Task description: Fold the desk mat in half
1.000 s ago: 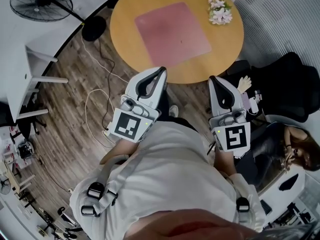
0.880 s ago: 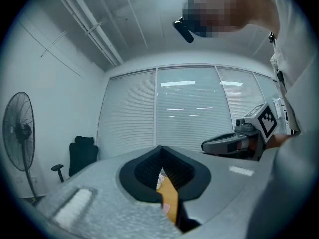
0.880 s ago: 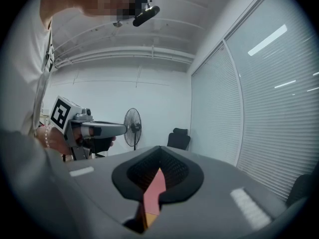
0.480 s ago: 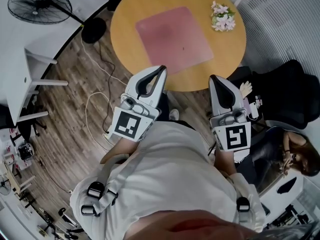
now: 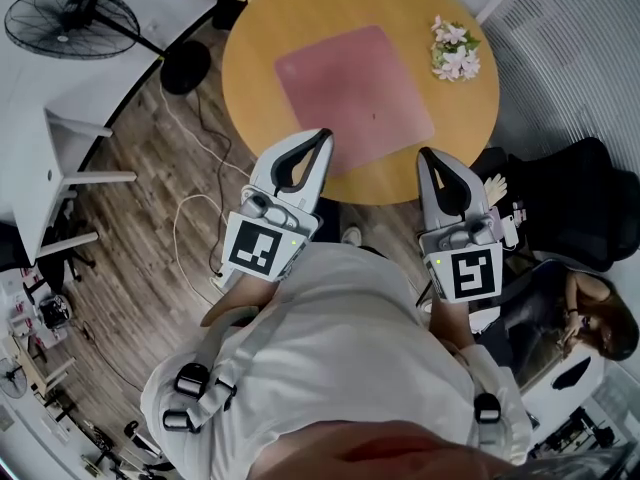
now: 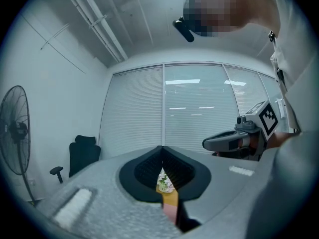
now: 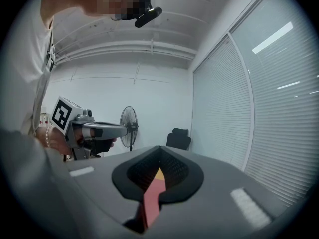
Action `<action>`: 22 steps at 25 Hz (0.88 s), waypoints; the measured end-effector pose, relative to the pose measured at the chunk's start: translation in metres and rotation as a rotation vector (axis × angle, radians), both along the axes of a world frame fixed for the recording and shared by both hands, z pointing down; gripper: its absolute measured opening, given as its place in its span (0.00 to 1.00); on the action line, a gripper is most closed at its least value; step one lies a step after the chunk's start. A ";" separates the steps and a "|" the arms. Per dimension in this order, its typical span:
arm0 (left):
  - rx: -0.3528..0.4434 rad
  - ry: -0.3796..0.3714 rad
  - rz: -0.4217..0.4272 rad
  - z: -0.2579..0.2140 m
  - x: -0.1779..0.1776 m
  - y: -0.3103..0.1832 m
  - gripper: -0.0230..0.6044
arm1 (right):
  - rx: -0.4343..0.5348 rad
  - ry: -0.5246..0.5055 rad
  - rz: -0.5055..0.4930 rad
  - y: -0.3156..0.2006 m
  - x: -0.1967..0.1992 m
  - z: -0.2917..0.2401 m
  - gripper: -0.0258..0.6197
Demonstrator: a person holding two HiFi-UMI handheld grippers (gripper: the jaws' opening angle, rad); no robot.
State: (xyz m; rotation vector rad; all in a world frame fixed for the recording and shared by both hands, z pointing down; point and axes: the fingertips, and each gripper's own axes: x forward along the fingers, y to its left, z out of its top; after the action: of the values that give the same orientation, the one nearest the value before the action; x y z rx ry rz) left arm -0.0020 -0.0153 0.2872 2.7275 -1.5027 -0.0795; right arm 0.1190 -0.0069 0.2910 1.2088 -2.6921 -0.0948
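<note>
A pink desk mat (image 5: pixel 354 80) lies flat on the round wooden table (image 5: pixel 260 58) in the head view. My left gripper (image 5: pixel 324 139) hovers at the mat's near left corner, shut and holding nothing. Over the table's near right edge my right gripper (image 5: pixel 428 155) is also shut and empty, just right of the mat. In the left gripper view the jaws (image 6: pixel 162 147) meet, and a strip of mat (image 6: pixel 171 214) shows through the slit. In the right gripper view my right gripper (image 7: pixel 159 148) has its jaws together too, with the mat (image 7: pixel 151 200) below.
A bunch of pale flowers (image 5: pixel 455 50) stands on the table's far right. A standing fan (image 5: pixel 70 16) and a white desk (image 5: pixel 40 168) are at the left, with cables (image 5: pixel 195 218) on the wooden floor. A black chair (image 5: pixel 570 188) and a seated person (image 5: pixel 590 318) are at the right.
The table and mat have slid slightly nearer and to the right in the head view. Both grippers keep their places and stay shut.
</note>
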 end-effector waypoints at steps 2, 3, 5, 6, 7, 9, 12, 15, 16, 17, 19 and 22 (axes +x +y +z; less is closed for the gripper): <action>-0.003 0.001 0.003 0.000 -0.008 -0.015 0.04 | 0.000 0.003 0.005 -0.014 -0.008 -0.001 0.05; -0.002 0.002 0.005 0.000 -0.013 -0.022 0.04 | 0.000 0.004 0.007 -0.020 -0.013 -0.001 0.05; 0.007 0.004 0.007 -0.001 -0.022 -0.038 0.04 | 0.000 0.003 0.012 -0.035 -0.023 -0.002 0.05; 0.009 0.004 0.009 0.000 -0.026 -0.046 0.04 | 0.000 0.003 0.014 -0.042 -0.027 -0.002 0.05; 0.005 0.003 0.013 0.001 -0.029 -0.053 0.04 | 0.000 0.004 0.017 -0.049 -0.030 -0.002 0.05; -0.004 0.001 0.020 0.005 -0.036 -0.067 0.04 | 0.000 0.008 0.021 -0.062 -0.037 -0.001 0.05; -0.005 0.001 0.027 0.007 -0.046 -0.088 0.04 | 0.001 0.016 0.022 -0.082 -0.049 0.001 0.05; -0.003 0.000 0.032 0.008 -0.059 -0.110 0.04 | 0.003 0.015 0.027 -0.101 -0.063 0.000 0.05; -0.007 -0.002 0.035 0.010 -0.063 -0.116 0.04 | 0.006 0.013 0.030 -0.108 -0.067 0.000 0.05; -0.013 -0.003 0.039 0.013 -0.066 -0.123 0.04 | 0.008 0.012 0.032 -0.114 -0.070 -0.001 0.05; -0.023 -0.005 0.043 0.019 -0.071 -0.136 0.04 | 0.009 0.016 0.039 -0.125 -0.074 0.000 0.05; -0.032 -0.011 0.048 0.026 -0.078 -0.155 0.04 | 0.012 0.024 0.048 -0.140 -0.078 0.000 0.05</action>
State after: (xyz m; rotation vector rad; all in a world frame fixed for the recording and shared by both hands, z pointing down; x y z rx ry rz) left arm -0.0797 -0.1699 0.3130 2.7422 -1.4273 -0.0390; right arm 0.0405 -0.1469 0.2911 1.2664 -2.6445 -0.1177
